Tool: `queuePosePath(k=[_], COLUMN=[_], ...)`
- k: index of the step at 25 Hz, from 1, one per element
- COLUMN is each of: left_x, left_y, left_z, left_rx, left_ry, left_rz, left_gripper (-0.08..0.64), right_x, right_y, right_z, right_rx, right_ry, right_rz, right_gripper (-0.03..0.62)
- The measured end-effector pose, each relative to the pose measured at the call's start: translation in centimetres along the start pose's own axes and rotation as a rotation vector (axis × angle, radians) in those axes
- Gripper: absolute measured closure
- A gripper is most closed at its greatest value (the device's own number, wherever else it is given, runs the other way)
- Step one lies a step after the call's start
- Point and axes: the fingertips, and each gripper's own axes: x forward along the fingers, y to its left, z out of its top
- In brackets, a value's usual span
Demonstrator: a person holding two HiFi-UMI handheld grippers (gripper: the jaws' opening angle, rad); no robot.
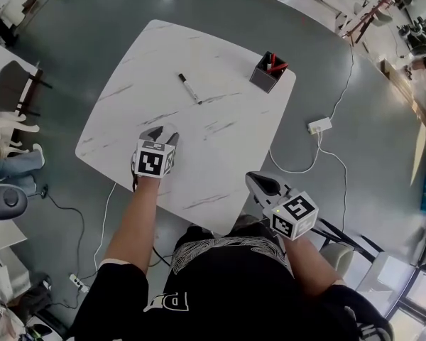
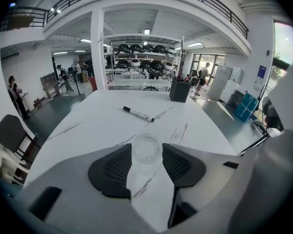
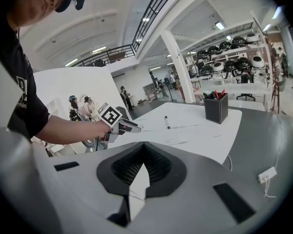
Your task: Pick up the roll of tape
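My right gripper (image 3: 143, 150) hangs nearest me, jaws pressed together on nothing, off the white marble-look table's (image 1: 220, 183) near edge. Further out, my left gripper (image 2: 147, 156) has its pads against both sides of the clear roll of tape (image 2: 146, 146), which seems to rest on the tabletop. I judge the grasp is being made; next comes a firm squeeze and a straight lift. Beyond lies a black marker (image 2: 138, 114), well apart, then the pen holder (image 2: 179, 90) at the far corner, so there's open room all round.
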Motion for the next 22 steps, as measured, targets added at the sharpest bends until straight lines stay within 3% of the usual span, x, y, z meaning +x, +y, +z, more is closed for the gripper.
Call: queuePosePath(k=[22], left_x=[-16.1], left_y=[-7.0], left_z=[0.3], left_rx=[0.039], left_ry=[-0.234], left_rz=[-0.220], left_gripper=[0.351], right_x=[-2.7], right_y=[8.3], right_z=[0.3], right_rx=[-0.033], right_ry=[-0.107], right_rz=[-0.046], right_gripper=[0.589])
